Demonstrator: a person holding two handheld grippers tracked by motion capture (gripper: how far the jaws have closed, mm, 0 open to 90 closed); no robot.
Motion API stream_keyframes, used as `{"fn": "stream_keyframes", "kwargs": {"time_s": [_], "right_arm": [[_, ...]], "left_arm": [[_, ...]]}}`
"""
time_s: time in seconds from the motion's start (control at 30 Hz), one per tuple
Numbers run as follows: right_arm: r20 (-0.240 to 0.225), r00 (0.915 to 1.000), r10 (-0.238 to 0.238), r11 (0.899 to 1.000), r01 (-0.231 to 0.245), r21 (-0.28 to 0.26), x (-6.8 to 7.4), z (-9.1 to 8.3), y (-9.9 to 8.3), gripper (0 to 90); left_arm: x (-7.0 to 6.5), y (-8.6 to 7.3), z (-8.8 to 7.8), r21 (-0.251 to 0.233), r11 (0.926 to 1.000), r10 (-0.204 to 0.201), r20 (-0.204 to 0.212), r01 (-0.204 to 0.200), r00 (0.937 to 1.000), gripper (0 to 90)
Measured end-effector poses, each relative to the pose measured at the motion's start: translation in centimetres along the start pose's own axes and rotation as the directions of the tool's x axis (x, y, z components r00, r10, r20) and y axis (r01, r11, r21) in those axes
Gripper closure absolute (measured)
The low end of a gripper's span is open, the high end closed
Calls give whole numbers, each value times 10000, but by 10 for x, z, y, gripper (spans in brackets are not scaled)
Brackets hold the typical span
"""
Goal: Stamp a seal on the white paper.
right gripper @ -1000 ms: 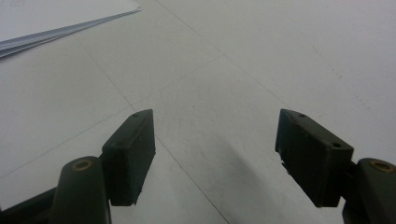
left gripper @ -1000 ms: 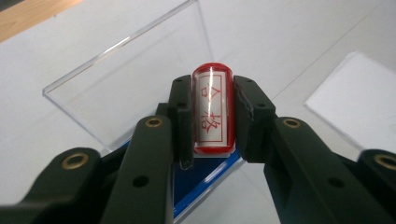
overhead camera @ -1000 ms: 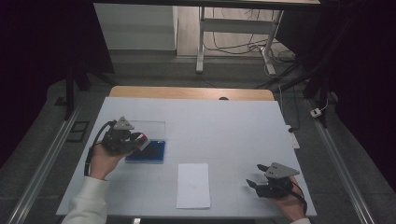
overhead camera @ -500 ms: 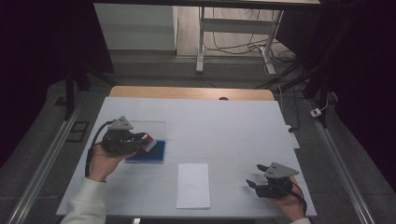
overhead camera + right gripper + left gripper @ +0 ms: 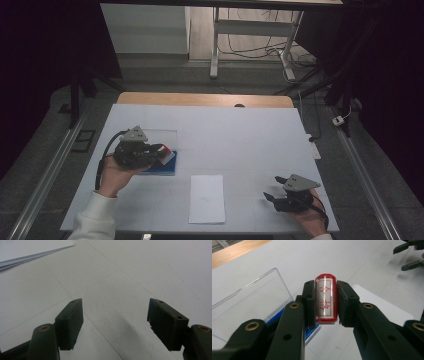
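Note:
A red cylindrical stamp with red characters on a white label sits pinched between the pads of my left gripper. In the high view the left gripper hovers with the stamp just above a blue ink-pad case, whose clear lid stands open behind it. A white sheet of paper lies at the table's front centre. At the front right, my right gripper rests low over the table, open, its jaws wide apart with nothing between them.
The white table top has a wooden strip along its far edge. The paper stack lies off to the right gripper's far left. The right gripper appears far off in the left gripper view, beyond the paper.
My left gripper has shifted slightly right and up from the blue case, and the red stamp now shows between its jaws. The right hand has stayed in place.

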State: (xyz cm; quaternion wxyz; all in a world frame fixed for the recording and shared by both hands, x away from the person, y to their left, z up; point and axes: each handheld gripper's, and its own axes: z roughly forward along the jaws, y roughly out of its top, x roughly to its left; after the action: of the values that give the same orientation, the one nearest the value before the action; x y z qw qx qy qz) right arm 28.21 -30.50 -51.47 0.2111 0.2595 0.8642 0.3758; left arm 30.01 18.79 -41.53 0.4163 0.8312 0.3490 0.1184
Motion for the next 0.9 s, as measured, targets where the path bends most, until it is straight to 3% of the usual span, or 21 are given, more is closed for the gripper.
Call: {"fn": "stream_keyframes", "kwargs": {"time_s": [0.9], "right_arm": [[-51,9999,104,9997,-105,-210,1,-2,1,283]], "left_arm": [[-31,10,16,215,9965,795,639,-810,9948,705]]}}
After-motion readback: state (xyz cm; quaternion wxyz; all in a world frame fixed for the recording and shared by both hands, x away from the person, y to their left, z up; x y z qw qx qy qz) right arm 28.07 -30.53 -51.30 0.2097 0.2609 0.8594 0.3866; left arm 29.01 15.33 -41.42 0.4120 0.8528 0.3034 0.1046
